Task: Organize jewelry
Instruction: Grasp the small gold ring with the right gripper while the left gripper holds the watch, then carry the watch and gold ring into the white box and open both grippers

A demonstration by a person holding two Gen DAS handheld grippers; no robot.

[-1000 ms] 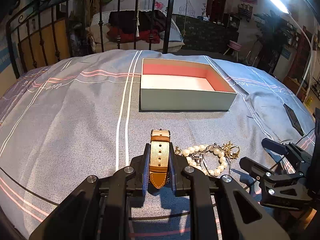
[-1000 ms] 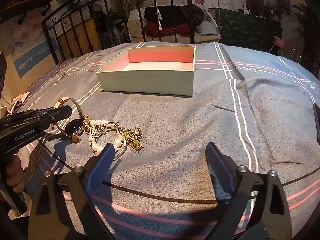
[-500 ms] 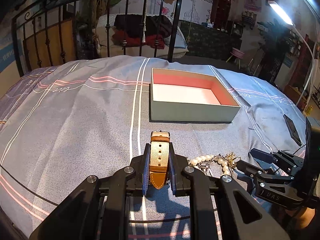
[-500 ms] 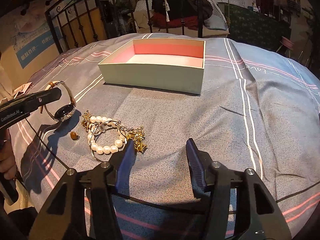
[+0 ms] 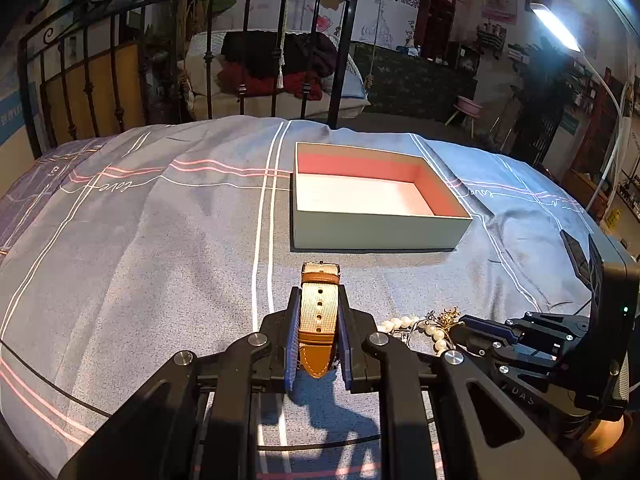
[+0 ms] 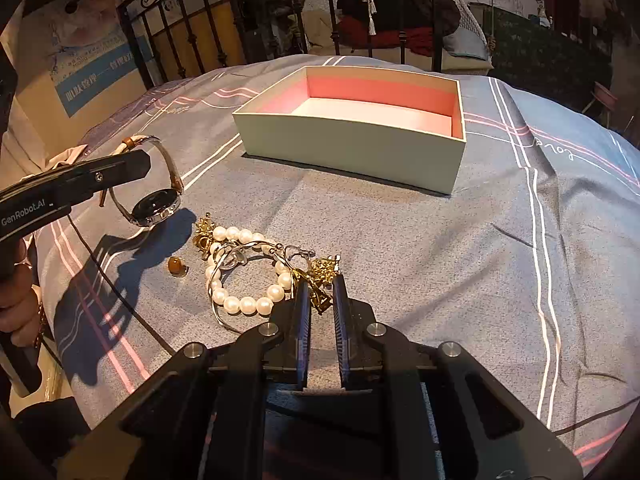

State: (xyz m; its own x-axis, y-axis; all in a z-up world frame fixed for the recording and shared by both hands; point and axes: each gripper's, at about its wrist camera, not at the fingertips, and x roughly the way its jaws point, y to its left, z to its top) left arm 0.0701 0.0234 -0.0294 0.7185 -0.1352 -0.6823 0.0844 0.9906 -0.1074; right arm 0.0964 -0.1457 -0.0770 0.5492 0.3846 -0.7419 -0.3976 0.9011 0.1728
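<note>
Holding: your left hand-held gripper (image 5: 319, 334) pinches the watch (image 5: 320, 312) by its strap, lifted off the bed (image 5: 160, 240).
Closing: your right hand-held gripper (image 6: 321, 300) has its jaws coming together on the gold charm (image 6: 320, 276).
Pearls (image 6: 244, 272): just left of the right jaws, tangled with the charm.
Box (image 6: 352, 148): ahead of both, open, nothing inside.
Amber bead (image 6: 178, 267): left of the pearls.

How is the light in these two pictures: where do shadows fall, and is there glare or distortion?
Left wrist view: a bright lamp glares at upper right; fisheye bends the bed edges; a dark shadow lies under the jaws. Right wrist view: a hard shadow falls below the watch; the room behind is dim.
</note>
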